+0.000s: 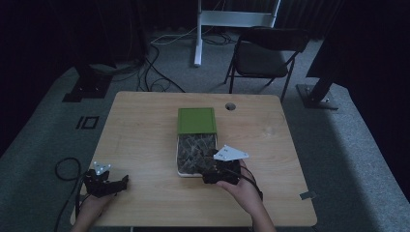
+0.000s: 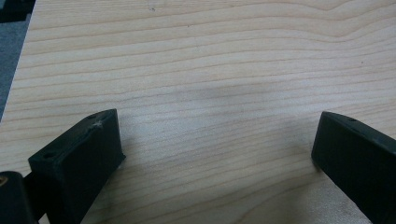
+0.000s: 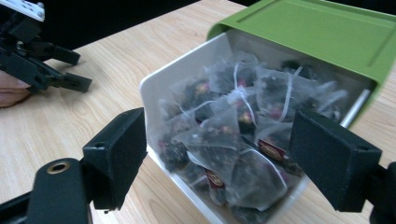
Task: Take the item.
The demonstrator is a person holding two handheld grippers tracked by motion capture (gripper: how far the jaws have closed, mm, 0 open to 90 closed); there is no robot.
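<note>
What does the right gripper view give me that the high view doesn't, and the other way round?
Right gripper view alone: the mesh tea bags one by one, with their strings and red-brown tags, between the open jaws of the right gripper.

High view alone: the black folding chair and the round hole in the table top.

Both: the white box, its green sliding lid pushed half back, the light wooden table and the left gripper.
</note>
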